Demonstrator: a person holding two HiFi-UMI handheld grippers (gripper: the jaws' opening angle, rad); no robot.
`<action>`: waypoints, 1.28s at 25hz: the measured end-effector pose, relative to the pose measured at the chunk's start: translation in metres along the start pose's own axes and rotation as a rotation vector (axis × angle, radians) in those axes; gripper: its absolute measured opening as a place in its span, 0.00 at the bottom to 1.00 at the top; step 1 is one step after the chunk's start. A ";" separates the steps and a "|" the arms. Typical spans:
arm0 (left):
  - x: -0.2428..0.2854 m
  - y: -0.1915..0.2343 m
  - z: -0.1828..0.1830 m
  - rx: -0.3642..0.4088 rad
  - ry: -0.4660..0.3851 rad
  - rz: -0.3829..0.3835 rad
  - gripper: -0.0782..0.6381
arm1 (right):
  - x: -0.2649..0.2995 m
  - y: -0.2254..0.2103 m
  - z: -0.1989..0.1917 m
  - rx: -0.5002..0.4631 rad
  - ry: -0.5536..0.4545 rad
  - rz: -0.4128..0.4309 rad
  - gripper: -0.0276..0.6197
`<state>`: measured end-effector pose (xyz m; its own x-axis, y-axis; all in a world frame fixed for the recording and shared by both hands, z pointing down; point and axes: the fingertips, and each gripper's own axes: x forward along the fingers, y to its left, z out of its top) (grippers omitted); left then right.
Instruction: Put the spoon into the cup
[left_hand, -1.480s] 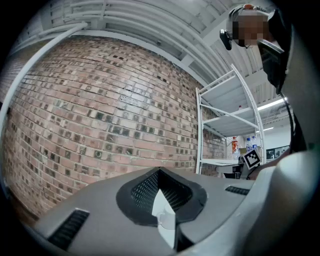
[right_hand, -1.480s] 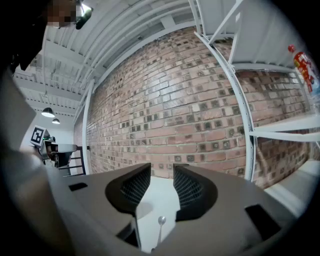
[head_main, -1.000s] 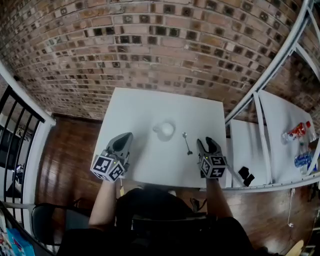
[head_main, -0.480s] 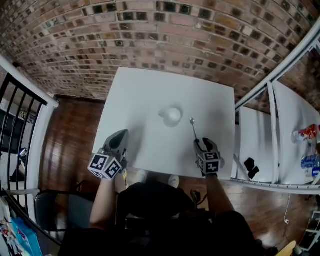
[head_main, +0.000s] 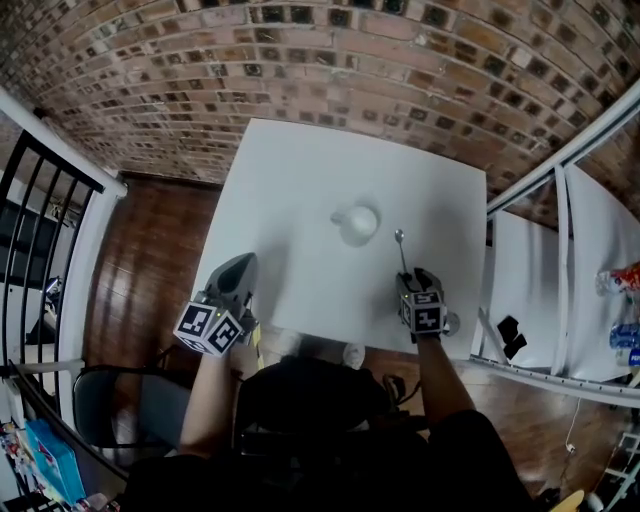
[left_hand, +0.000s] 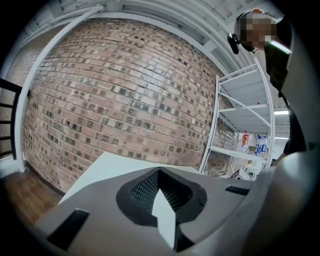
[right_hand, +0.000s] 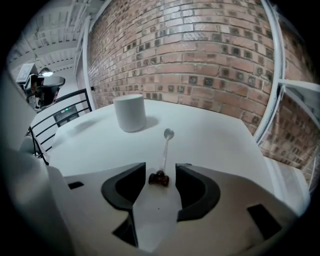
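Note:
A white cup (head_main: 358, 223) stands upright near the middle of the white table (head_main: 300, 190). Just right of it lies a metal spoon (head_main: 402, 250), bowl pointing away from me. In the right gripper view the cup (right_hand: 130, 113) is ahead to the left, and the spoon (right_hand: 165, 150) lies flat with its dark red handle end between the jaws. My right gripper (head_main: 418, 279) (right_hand: 160, 172) is open around that handle end, low over the table. My left gripper (head_main: 240, 272) (left_hand: 159, 172) is shut and empty at the table's near left edge.
A brick wall (head_main: 330, 60) runs behind the table. White shelving (head_main: 560, 260) stands to the right, with bottles (head_main: 625, 300) on it. A black railing (head_main: 40, 230) is on the left over the wooden floor (head_main: 150, 260).
My right gripper has shifted left and lined up behind the spoon, so the handle end now lies between its jaws. The left gripper has stayed near the table's left edge.

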<state>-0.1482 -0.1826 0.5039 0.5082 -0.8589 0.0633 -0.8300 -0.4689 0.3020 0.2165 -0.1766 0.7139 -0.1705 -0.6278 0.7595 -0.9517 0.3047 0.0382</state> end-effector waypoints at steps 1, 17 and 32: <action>-0.001 0.001 0.000 -0.001 -0.002 0.002 0.11 | 0.001 0.000 -0.003 0.018 0.004 -0.001 0.34; -0.005 0.000 -0.005 -0.015 -0.002 -0.012 0.11 | 0.002 0.006 -0.009 -0.005 0.062 0.013 0.24; 0.004 -0.013 0.017 0.020 -0.055 -0.060 0.11 | -0.070 -0.017 0.085 -0.023 -0.254 -0.044 0.24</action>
<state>-0.1388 -0.1835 0.4837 0.5444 -0.8388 -0.0067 -0.8030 -0.5235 0.2849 0.2231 -0.1992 0.6052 -0.1909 -0.7996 0.5694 -0.9540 0.2876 0.0841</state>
